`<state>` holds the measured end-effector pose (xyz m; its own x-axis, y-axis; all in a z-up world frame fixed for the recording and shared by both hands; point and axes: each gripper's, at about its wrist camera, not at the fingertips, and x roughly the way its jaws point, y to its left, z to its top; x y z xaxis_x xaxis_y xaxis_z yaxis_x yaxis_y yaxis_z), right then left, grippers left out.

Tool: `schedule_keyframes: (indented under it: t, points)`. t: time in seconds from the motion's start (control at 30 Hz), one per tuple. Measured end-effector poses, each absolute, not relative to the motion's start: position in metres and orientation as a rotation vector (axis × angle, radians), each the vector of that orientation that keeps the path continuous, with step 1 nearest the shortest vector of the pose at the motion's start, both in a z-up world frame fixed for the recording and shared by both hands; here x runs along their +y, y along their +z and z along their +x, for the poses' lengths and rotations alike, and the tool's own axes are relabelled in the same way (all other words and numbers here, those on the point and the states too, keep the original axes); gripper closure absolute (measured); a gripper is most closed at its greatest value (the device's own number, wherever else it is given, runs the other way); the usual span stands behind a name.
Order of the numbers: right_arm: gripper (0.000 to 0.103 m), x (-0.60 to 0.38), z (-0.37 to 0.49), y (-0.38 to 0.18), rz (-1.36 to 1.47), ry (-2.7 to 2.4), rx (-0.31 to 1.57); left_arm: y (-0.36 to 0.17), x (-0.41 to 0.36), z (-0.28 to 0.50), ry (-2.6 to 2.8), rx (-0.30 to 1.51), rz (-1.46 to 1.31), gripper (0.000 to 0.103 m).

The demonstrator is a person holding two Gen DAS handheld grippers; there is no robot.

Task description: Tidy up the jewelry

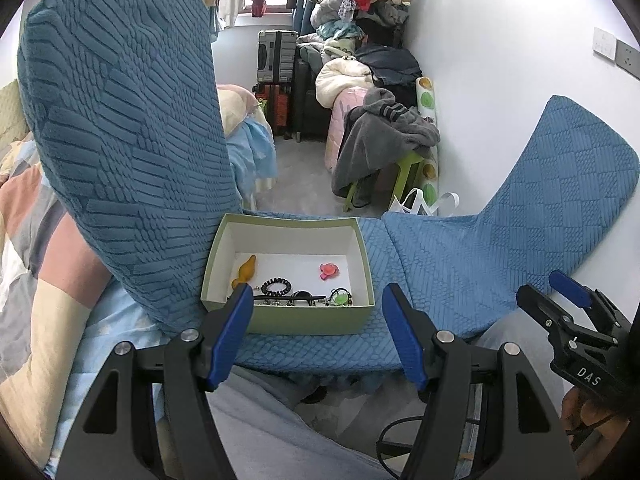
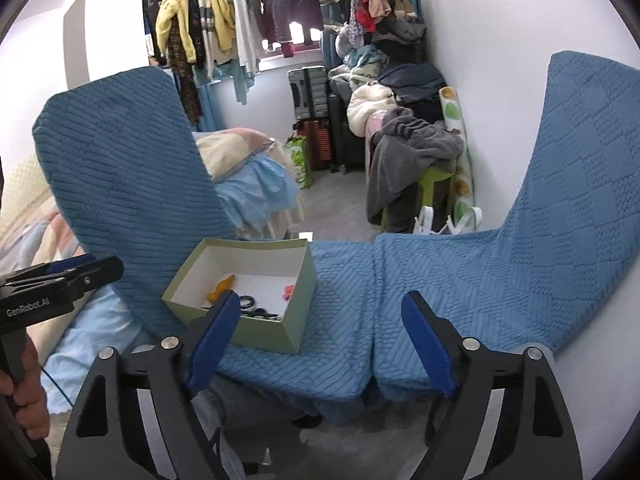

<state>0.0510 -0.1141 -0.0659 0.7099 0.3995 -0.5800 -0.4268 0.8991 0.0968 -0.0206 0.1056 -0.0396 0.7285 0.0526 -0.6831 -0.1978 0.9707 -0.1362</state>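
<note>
Left wrist view: left gripper [image 1: 316, 332] spread, empty. Green box [image 1: 224, 256] at twelve o'clock, just ahead on blue cushion [image 1: 440, 264]; black hair tie [image 1: 276, 286], pink clip [image 1: 329, 270] inside. Probably light, small, slippery; best pinched across their middles.

Right wrist view: right gripper [image 2: 324, 340] spread wide, empty. Box at eleven o'clock, near.

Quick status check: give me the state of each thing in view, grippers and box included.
left gripper: open, empty
right gripper: open, empty
green box: lidless, upright on the blue seat cushion
black hair tie: lying in box
pink clip: lying in box
orange clip: lying in box
</note>
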Motion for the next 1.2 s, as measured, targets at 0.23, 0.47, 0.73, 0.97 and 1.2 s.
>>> schedule_keyframes:
  t: [0.23, 0.47, 0.73, 0.97, 1.2]
  points:
    - [0.003, -0.118, 0.053, -0.066, -0.053, 0.427, 0.618, -0.041, 0.112, -0.018, 0.165, 0.753, -0.236, 0.02]
    - [0.001, -0.121, 0.057, -0.065, -0.051, 0.426, 0.621, -0.043, 0.108, -0.013, 0.182, 0.783, -0.223, 0.015]
    - [0.001, -0.119, 0.061, -0.062, -0.059, 0.415, 0.609, -0.039, 0.109, -0.013, 0.184, 0.766, -0.217, 0.002]
    - [0.001, -0.118, 0.063, -0.059, -0.062, 0.42, 0.6, -0.038, 0.113, -0.012, 0.187, 0.774, -0.214, 0.002]
    - [0.001, -0.116, 0.065, -0.06, -0.07, 0.419, 0.596, -0.035, 0.113, -0.015, 0.186, 0.767, -0.203, 0.002]
